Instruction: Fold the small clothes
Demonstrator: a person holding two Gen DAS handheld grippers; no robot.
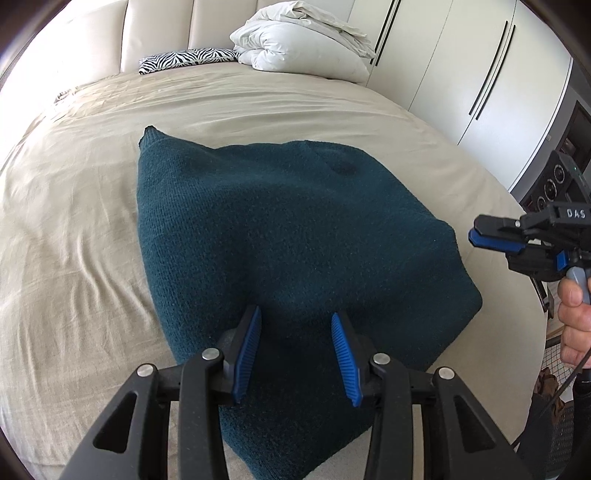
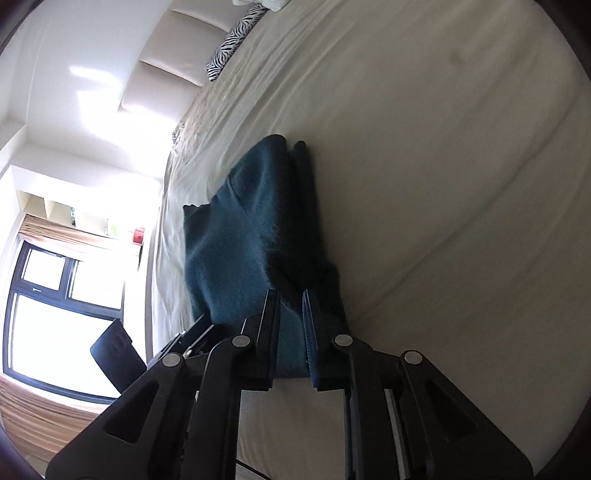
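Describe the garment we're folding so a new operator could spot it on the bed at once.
Start from the big bed with the beige sheet. Near its front edge, well short of the white duvet and zebra pillow at the headboard, lies a folded sweater. It is the only dark teal, thick knitted thing there.

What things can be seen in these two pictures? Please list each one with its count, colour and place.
sweater: one, dark teal, folded on the bed, near its edge
bed sheet: one, beige, covers the bed
duvet: one, white, bundled at the head of the bed
zebra cushion: one, black and white, against the headboard
headboard: one, cream, padded
wardrobe: white doors, beside the bed
window: dark frame, far side
left gripper: black, blue pads, open over the sweater
right gripper: black, nearly shut, empty, beside the sweater
hand: one, holding the right gripper
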